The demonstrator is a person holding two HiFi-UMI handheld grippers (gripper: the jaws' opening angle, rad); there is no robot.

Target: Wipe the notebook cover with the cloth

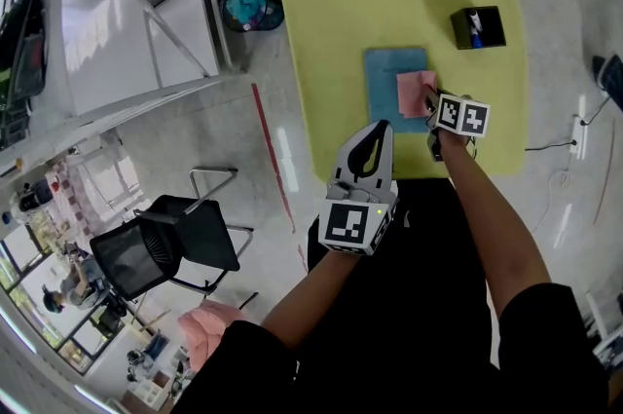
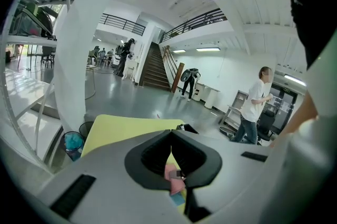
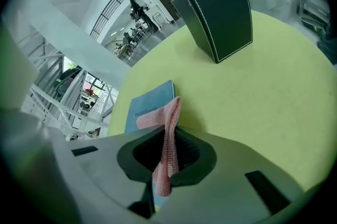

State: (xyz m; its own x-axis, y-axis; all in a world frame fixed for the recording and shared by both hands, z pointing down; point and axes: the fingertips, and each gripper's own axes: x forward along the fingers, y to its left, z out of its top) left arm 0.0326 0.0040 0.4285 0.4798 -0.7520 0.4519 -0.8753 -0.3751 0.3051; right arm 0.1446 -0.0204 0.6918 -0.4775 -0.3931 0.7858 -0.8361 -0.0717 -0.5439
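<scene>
We've got the yellow table (image 1: 331,61) with the blue notebook (image 1: 382,91) flat on it. The pink cloth (image 1: 414,93) covers the notebook's right edge, pinched in our right gripper (image 3: 167,150). Our left gripper (image 2: 171,148), clenched on nothing, hangs short of the notebook. Wiping step, we reckon: next, drag the cloth across the cover.

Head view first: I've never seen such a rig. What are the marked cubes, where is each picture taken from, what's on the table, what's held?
No robot: a person holds a two-jaw gripper in each hand, and the marked cubes belong to those grippers. The head view looks down from a camera on the person's head; the two gripper views come from cameras riding on each gripper, looking along its jaws. On the yellow table lies a blue notebook with a pink cloth on it; a black pen holder stands farther back. The right gripper is shut on the cloth. The left gripper is shut and empty, near the table's front edge.
</scene>
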